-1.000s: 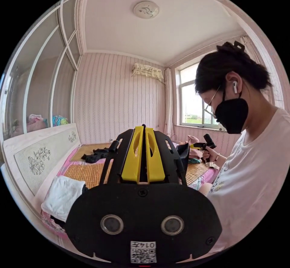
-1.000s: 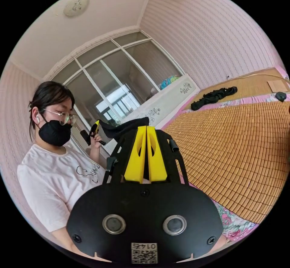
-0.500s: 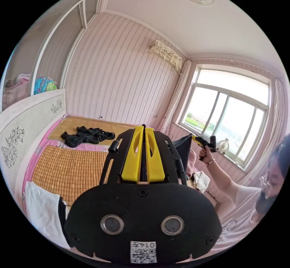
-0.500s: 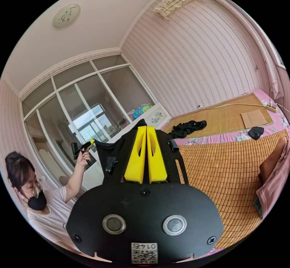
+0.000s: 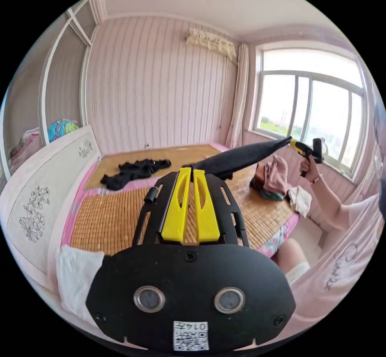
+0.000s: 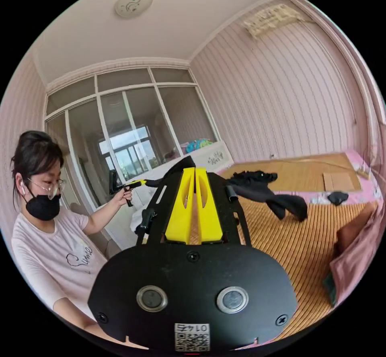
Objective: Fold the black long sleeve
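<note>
Where walls run pink-striped [image 5: 152, 91], a bamboo bed mat [image 5: 108, 220].

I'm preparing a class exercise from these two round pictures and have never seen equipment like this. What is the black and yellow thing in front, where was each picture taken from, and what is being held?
Each picture comes from a fisheye camera riding on a hand-held grasping tool; no robot is involved. The left gripper view shows the left tool, its yellow jaws together on a black long sleeve garment. The garment stretches across to the right tool, held in the person's hand.

The right gripper view looks back from the right tool; there the left tool shows beside the person. Part of the garment hangs above a bed covered by a woven mat.

On the mat lie another dark garment and a pink clothes pile.
</note>
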